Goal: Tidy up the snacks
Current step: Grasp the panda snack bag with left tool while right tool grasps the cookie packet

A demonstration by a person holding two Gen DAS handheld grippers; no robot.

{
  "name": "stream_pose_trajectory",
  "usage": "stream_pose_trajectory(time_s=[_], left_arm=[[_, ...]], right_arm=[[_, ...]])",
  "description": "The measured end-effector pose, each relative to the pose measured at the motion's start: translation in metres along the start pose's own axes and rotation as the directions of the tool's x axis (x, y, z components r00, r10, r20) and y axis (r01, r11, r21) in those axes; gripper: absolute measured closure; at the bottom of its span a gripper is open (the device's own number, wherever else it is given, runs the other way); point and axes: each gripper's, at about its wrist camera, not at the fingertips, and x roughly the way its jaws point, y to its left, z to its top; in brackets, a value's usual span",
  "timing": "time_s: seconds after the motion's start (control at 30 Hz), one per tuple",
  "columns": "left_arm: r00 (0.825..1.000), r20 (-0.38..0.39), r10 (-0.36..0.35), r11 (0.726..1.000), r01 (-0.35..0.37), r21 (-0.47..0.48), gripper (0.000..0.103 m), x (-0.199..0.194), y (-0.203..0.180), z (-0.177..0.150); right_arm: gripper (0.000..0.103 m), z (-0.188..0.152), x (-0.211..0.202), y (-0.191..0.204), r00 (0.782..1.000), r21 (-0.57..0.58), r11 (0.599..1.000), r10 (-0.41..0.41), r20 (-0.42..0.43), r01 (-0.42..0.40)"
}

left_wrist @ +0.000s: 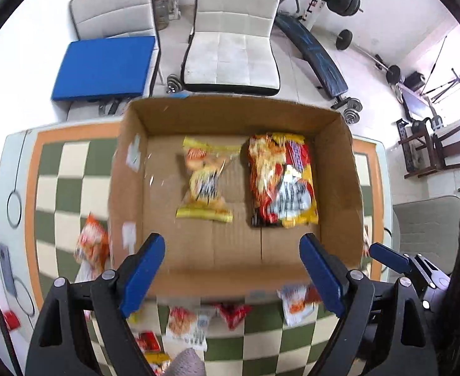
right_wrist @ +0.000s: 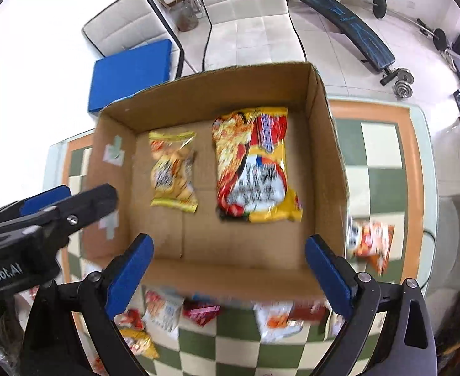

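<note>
An open cardboard box (left_wrist: 230,116) stands on the green-and-cream checked table (left_wrist: 70,169). Inside it lie a small yellow snack pack (left_wrist: 206,181) on the left and a large red-and-yellow noodle pack (left_wrist: 281,181) on the right. My left gripper (left_wrist: 232,239) hangs open above the box's near wall with nothing between its fingers. My right gripper (right_wrist: 229,238) is open and empty too, over the same near wall of the box (right_wrist: 217,87). Both packs, the small yellow one (right_wrist: 173,169) and the noodle pack (right_wrist: 255,163), also show in the right wrist view. The left gripper (right_wrist: 76,200) appears there at the left.
Several loose snack packs lie on the table around the box: an orange one (left_wrist: 92,244) at its left, an orange one (right_wrist: 371,241) at its right, and others along the front (left_wrist: 186,322). Beyond the table stand two white chairs (left_wrist: 233,53), a blue cushion (left_wrist: 104,65) and a weight bench (left_wrist: 314,53).
</note>
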Motion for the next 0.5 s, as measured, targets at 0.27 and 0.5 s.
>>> stream_pose_trajectory(time_s=[0.27,0.5], left_arm=[[0.994,-0.020,0.109,0.985,-0.110,-0.130,0.015,-0.010,0.057,-0.110],[0.974,-0.170,0.149,0.942,-0.192,-0.276,0.015,0.027,0.128,-0.220]], right_arm=[[0.004,-0.082,0.009,0.003,0.994,0.028,0.997,0.069,-0.088,-0.067],[0.004,-0.144,0.077,0.042,0.938,0.035,0.985,0.171,-0.302,-0.168]])
